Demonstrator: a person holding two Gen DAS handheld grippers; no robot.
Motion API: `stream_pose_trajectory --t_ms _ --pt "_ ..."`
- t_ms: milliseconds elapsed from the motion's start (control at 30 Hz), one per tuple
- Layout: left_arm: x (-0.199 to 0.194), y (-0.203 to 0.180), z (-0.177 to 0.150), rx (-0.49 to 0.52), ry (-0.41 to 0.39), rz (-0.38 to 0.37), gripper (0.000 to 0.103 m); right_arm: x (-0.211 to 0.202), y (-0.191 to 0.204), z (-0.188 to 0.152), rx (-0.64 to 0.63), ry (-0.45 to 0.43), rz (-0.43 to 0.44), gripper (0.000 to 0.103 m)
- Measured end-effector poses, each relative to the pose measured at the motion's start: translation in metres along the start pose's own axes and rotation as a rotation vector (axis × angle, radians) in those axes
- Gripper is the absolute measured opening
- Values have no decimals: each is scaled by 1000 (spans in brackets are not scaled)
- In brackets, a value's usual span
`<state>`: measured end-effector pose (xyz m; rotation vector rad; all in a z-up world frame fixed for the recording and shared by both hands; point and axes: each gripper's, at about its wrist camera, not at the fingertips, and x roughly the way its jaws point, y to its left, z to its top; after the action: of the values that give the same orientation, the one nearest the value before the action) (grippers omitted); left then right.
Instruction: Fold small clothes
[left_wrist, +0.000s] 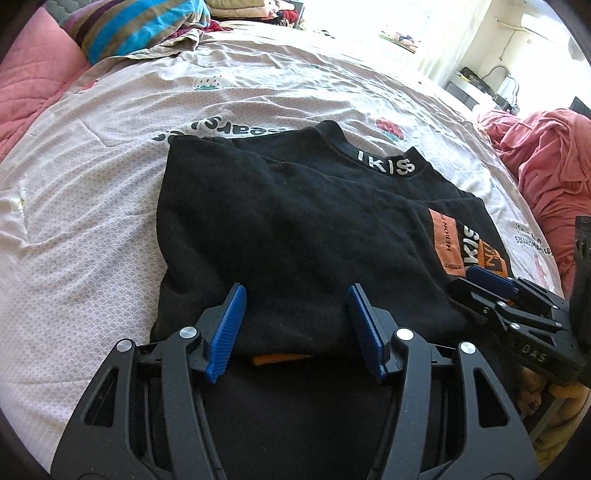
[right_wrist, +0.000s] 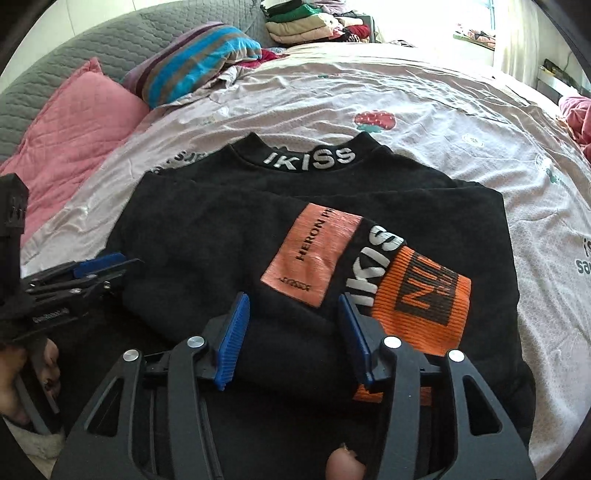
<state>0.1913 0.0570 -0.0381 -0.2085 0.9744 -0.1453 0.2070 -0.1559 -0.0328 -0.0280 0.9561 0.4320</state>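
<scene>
A black sweatshirt (left_wrist: 295, 229) with white "IKISS" on its collar lies flat on the bed, both sleeves folded across its body. The orange patch and orange cuff (right_wrist: 421, 302) lie on top at the right. My left gripper (left_wrist: 295, 325) is open at the shirt's near left hem, its blue pads over the cloth. My right gripper (right_wrist: 293, 332) is open at the near hem, beside the orange cuff. The black sweatshirt also shows in the right wrist view (right_wrist: 229, 236). Each gripper shows in the other's view: the right gripper (left_wrist: 491, 284) and the left gripper (right_wrist: 96, 269).
The bed has a pale patterned sheet (left_wrist: 110, 177). Pink pillows (right_wrist: 74, 122) and a striped cushion (right_wrist: 192, 62) lie at the far left. A pink blanket (left_wrist: 546, 177) is heaped at the right. Folded clothes (right_wrist: 303, 22) are stacked at the back.
</scene>
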Motion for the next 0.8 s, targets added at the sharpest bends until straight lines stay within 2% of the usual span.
stream_pose_trajectory --t_ms 100,300,333,367,400,467,533,667,800 --pt "-1 -1 0 -1 -3 2 49 -10 3 -2 2 -25 13 57" --pt "-2 -3 -1 4 -8 13 52 -28 -4 -3 15 -58 17 58" --pt "-3 -3 -1 3 -8 13 53 -29 -5 -3 19 -59 16 62" --pt "-4 -4 -1 2 -9 12 55 -31 -7 -3 26 -65 15 75" --pt "-5 -4 -2 1 -11 11 56 -35 -9 -3 37 -82 18 79" --pt "-9 -5 -2 2 -12 10 62 -40 -11 -4 45 -91 24 80" --pt "-12 -7 -2 7 -15 10 66 -45 -14 -3 60 -107 22 87" --pt "-22 -9 -2 9 -32 11 75 -53 -18 -2 94 -141 38 88" --pt "-34 -5 -3 -1 -54 21 78 -60 -20 -2 105 -159 39 90"
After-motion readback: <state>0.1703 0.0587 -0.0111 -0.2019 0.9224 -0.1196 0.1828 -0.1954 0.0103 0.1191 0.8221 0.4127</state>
